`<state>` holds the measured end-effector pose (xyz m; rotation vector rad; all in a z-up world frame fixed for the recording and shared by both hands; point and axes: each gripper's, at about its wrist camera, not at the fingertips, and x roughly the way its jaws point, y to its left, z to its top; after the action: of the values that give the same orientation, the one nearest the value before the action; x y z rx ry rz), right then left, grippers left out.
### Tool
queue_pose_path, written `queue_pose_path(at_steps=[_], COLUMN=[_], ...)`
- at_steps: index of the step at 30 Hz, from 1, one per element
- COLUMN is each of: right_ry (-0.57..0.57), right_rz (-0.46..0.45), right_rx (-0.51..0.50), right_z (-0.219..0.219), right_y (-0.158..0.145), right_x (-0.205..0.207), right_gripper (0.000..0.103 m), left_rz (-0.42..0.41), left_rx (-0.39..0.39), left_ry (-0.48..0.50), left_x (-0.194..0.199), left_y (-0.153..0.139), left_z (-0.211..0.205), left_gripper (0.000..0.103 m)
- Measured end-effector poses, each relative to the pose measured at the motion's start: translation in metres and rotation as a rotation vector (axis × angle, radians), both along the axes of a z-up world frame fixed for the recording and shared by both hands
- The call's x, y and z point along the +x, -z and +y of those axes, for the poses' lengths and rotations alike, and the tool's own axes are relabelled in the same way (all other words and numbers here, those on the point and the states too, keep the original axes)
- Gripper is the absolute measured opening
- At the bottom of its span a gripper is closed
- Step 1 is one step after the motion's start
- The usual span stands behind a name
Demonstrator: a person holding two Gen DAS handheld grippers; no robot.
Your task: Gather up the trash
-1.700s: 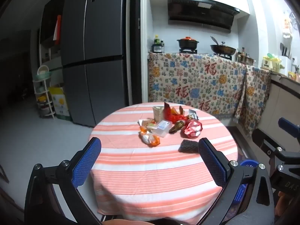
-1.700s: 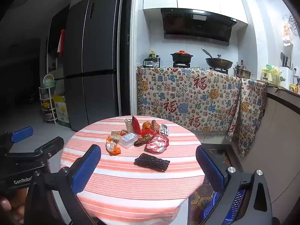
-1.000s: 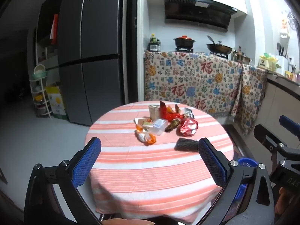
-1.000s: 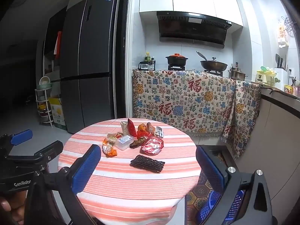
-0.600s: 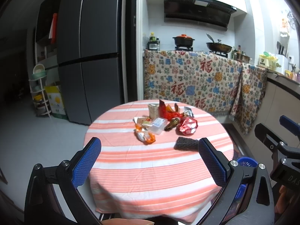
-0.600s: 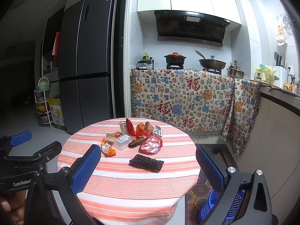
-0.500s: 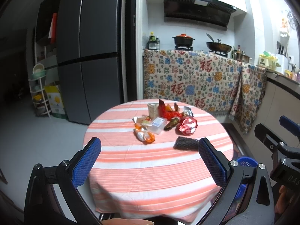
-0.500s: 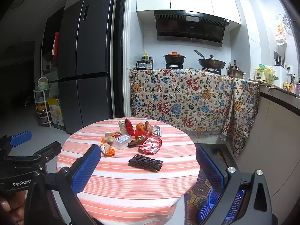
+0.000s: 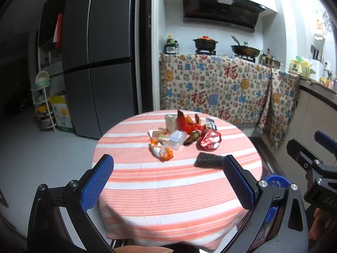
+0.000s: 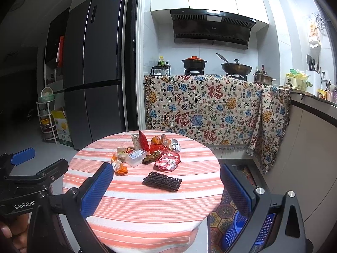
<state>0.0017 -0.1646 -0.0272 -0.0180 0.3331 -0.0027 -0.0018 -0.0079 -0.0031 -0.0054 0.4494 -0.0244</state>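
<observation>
While both devices are held short of the round table (image 9: 168, 181), its striped cloth carries the trash in a cluster toward the far side: a red foil wrapper (image 9: 210, 140), an orange wrapper (image 9: 161, 150), a clear plastic box (image 9: 175, 139) and a dark mesh piece (image 9: 208, 160) lying nearest. Left gripper (image 9: 168, 174): jaws spread wide, nothing between them. Right gripper (image 10: 166, 183): jaws likewise spread, nothing held. A blue basket (image 10: 244, 229) stands on the floor just beside the table, to the right.
</observation>
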Motion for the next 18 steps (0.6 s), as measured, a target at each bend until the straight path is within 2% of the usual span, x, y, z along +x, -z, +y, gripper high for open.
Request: queue_pose_path(at_steps=[18], right_ry=[0.001], right_rz=[0.004], right_rx=[0.001], right_z=[0.0045], right_y=[0.0048], right_x=[0.0016], right_gripper=[0.103], left_rz=[0.004], left_rx=[0.002], left_ry=[-0.001], left_x=[0.001], left_y=[0.0027], left_z=[-0.0035], left_gripper=[0.103])
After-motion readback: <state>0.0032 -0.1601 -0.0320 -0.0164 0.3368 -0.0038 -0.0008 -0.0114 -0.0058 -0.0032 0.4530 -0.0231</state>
